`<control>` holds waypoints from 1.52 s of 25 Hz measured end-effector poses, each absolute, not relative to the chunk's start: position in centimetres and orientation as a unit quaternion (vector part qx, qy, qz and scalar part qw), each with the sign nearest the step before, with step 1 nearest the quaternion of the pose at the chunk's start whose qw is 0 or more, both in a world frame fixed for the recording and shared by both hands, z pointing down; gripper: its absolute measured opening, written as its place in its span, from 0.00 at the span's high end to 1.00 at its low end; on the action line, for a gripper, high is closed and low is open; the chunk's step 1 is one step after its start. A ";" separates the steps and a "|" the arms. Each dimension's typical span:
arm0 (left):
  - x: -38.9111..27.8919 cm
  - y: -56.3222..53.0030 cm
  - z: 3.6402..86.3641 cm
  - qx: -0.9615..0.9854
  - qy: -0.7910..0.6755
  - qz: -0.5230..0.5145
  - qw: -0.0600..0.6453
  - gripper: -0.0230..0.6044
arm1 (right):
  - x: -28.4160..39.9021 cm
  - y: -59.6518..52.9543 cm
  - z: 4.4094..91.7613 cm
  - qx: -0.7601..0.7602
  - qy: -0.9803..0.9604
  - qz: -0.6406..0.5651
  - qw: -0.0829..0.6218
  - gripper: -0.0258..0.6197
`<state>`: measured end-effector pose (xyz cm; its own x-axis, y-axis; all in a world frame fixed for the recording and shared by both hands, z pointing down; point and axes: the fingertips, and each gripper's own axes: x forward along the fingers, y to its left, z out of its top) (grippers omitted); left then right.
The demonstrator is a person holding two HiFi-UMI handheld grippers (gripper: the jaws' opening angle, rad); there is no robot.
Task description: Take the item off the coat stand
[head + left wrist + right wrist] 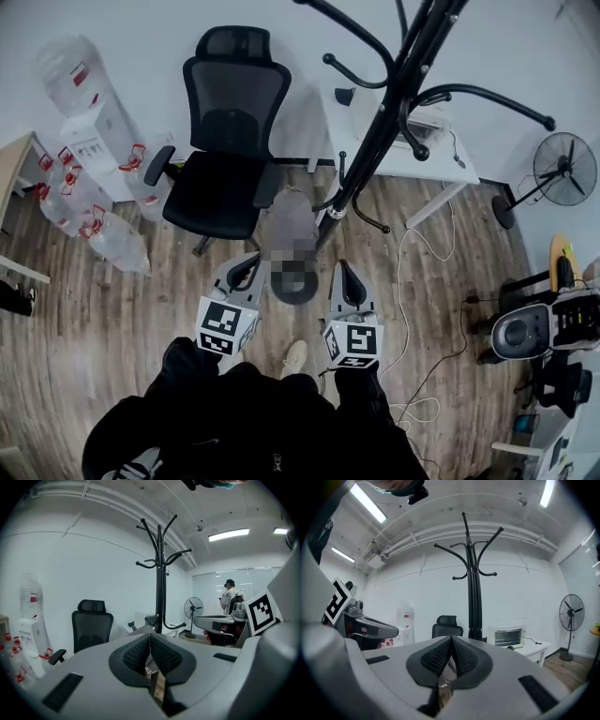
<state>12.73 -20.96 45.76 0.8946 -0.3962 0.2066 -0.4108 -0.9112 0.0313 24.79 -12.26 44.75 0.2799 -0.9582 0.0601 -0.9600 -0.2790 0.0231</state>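
Black metal coat stand dead ahead. All hooks read bare in both gripper views, arms curling up w/ nothing hung on them. No item seen on stand, on floor at its foot, or in either tool. Judgement: item either already off or never in shot; can't say which.

L gripper & R gripper held side by side just short of stand's base, both aimed about level at the pole. L gripper: textured pads pressed flat together, nothing betw. them. R gripper: same, closed tight & empty. Prob. held low & closed because there's nothing up there to grab yet; any pick would need jaws parted first, then a lift to hook height.

Room, all relative to stand:
- black mesh office chair to its left, near wall
- clear water bottles w/ red labels further left, some tipped on floor
- white desk right behind it, white toaster oven on top
- black pedestal fan well off to right
- white cable loose on floor to right of base: trip risk.

Floor is grey-brown wood plank; walls plain white, strip lights overhead.
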 end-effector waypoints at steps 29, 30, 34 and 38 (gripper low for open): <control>10.1 -22.5 48.9 0.886 -0.442 0.116 0.076 0.92 | 26.8 -23.2 51.3 0.627 -0.770 0.113 0.043 0.49; 10.0 -22.5 48.9 0.885 -0.444 0.115 0.076 0.92 | 26.8 -23.4 51.5 0.626 -0.770 0.116 0.043 0.47; 9.4 -22.9 48.8 0.881 -0.453 0.114 0.076 0.92 | 26.7 -24.6 52.2 0.623 -0.771 0.123 0.051 0.43; 9.1 -23.1 48.8 0.879 -0.457 0.114 0.077 0.92 | 26.4 -25.5 53.2 0.617 -0.772 0.137 0.074 0.44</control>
<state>9.06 -23.11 48.80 0.5562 -0.7855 0.2715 -0.8207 -0.5705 0.0309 26.35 -25.46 53.23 -0.2281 -0.9314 0.2836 -0.9721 0.2015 -0.1198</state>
